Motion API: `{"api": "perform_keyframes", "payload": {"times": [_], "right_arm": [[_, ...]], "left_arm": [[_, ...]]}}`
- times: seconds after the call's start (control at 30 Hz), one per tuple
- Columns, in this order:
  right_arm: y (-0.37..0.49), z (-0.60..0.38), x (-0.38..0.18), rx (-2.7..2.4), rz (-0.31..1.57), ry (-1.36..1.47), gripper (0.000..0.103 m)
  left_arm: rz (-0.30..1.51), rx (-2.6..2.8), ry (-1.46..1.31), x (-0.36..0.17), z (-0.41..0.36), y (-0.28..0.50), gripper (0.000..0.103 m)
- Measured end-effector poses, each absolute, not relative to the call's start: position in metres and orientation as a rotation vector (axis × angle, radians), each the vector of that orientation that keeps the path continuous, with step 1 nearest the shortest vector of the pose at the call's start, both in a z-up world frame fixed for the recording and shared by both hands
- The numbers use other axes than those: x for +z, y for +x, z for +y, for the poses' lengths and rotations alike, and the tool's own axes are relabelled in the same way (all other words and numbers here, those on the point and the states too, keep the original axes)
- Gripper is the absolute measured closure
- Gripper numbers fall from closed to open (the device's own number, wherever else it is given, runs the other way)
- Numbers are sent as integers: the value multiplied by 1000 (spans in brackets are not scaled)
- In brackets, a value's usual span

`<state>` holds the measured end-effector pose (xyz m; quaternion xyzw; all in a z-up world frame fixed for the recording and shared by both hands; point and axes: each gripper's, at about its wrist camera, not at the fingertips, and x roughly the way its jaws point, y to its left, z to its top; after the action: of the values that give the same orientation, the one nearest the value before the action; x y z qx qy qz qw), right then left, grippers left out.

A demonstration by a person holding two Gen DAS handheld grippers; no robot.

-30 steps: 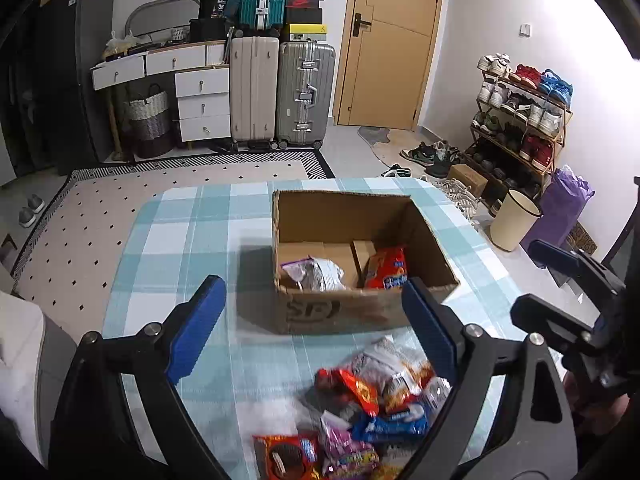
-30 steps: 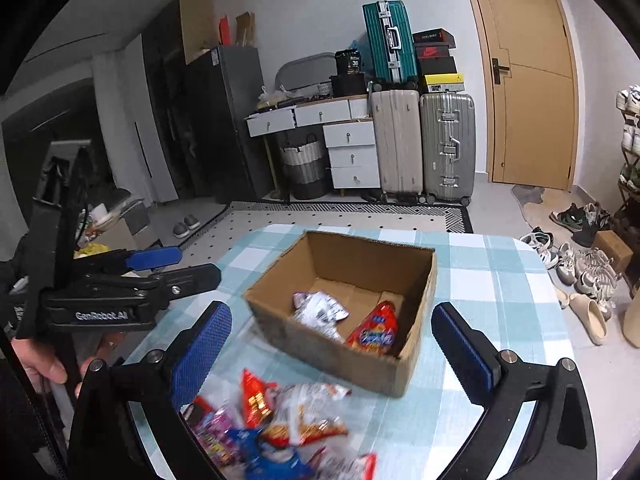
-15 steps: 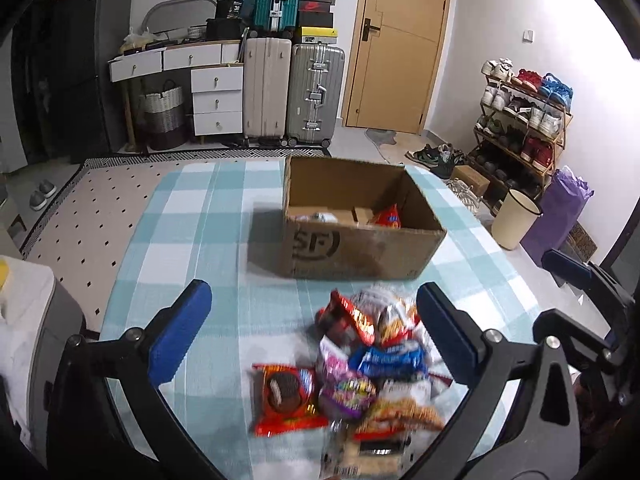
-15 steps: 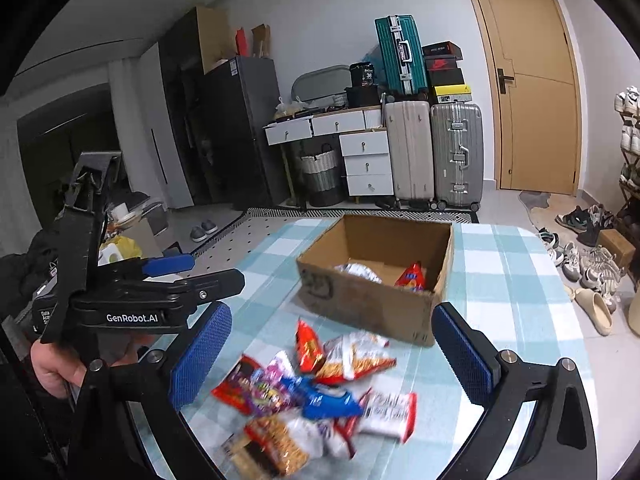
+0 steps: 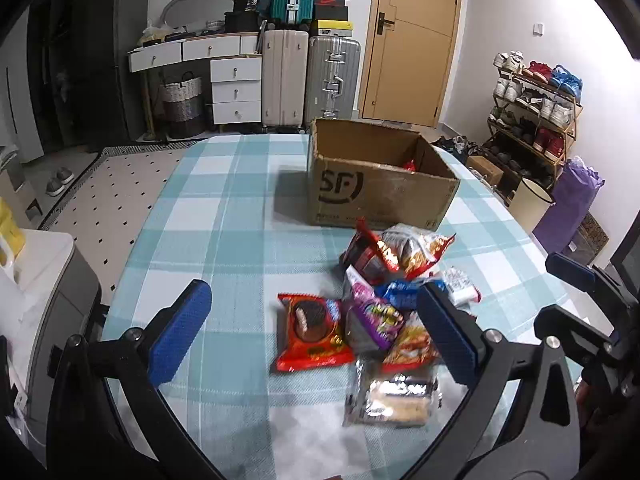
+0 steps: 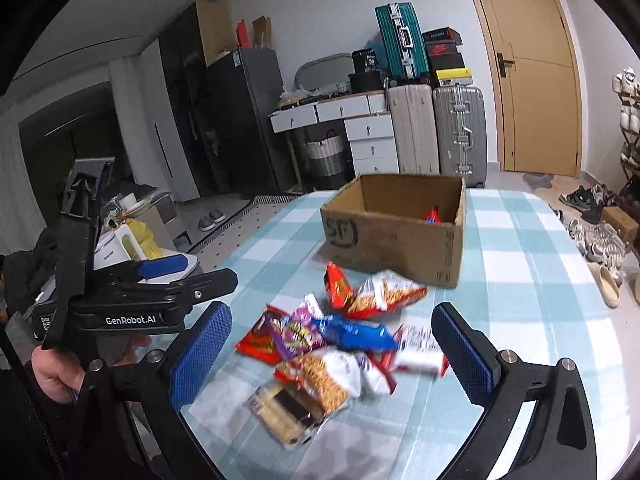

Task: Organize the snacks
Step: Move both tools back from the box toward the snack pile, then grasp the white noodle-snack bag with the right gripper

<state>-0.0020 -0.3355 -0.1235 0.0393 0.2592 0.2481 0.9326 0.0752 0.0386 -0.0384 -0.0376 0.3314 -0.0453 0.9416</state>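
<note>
An open cardboard box (image 5: 380,192) (image 6: 400,240) stands on the checked tablecloth (image 5: 224,220) with a red snack bag (image 5: 410,166) (image 6: 432,214) showing inside. A pile of snack packets (image 5: 384,308) (image 6: 332,344) lies in front of the box. My left gripper (image 5: 312,296) hangs open above the pile's left side, over a red cookie packet (image 5: 312,332), with nothing between its fingers. My right gripper (image 6: 331,314) is open above the same pile and holds nothing. A hand carries the left gripper (image 6: 192,274) at the left of the right wrist view.
The table's left edge meets a white and grey cabinet (image 5: 44,280). Behind the table stand suitcases (image 5: 308,76), white drawers (image 5: 236,88) and a door (image 5: 412,40). A shoe rack (image 5: 536,108), a bin (image 5: 532,204) and a purple bag (image 5: 568,208) are on the right.
Both grippers drew back from above the box and sank toward the snack pile. The box now shows its side wall. The left jaws stand a little wider.
</note>
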Motion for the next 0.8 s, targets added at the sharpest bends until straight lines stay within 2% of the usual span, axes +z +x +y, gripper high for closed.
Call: {"api": "perform_keyframes", "payload": {"times": [0.8], "right_arm": [[21,-328,-195,518,699,186,1]], "left_arm": [[746,-59,-104,-101,55,69,1]]}}
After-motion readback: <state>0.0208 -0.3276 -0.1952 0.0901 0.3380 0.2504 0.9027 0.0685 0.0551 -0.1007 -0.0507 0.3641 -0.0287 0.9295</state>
